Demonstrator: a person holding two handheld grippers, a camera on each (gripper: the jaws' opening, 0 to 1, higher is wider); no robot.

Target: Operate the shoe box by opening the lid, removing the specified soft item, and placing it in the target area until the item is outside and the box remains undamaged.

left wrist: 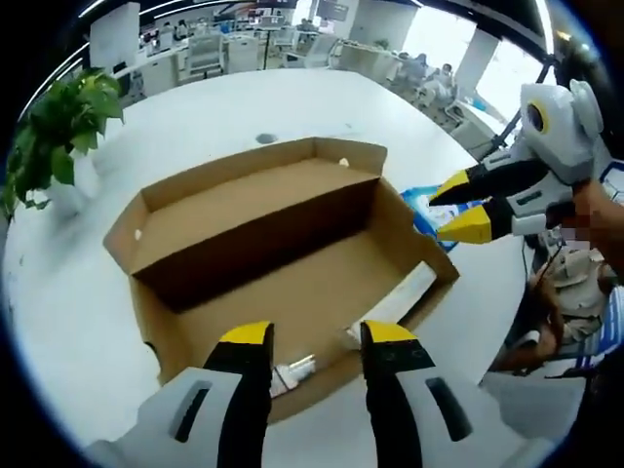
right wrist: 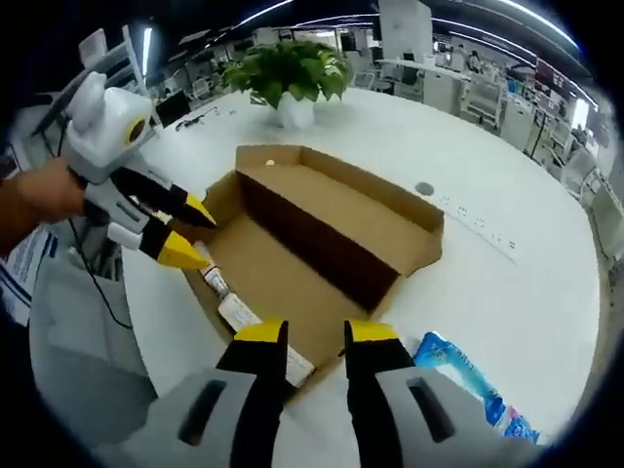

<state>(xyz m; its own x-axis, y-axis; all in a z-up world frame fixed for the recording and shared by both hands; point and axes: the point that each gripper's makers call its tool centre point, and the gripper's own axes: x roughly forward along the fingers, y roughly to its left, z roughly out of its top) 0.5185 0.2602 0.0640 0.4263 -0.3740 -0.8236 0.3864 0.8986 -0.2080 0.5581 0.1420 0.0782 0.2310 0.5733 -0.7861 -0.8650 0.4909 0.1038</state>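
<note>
one open box [left wrist: 292, 244], one blue pack [right wrist: 468, 375], one plant [right wrist: 288, 68], perhaps two tubes [right wrist: 219, 285].

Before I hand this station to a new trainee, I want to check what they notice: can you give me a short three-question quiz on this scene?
1. True or false: the shoe box has its lid open.
2. Where does the blue soft pack lie? A) inside the box B) on the white table outside the box C) between the right tool's jaws
3. Fill in: the potted ____ stands on the table beyond the box.

Key
1. True: the lid is folded back and the brown inside shows.
2. B: it lies on the table beside the box, near the right tool, whose jaws are empty.
3. plant
</note>
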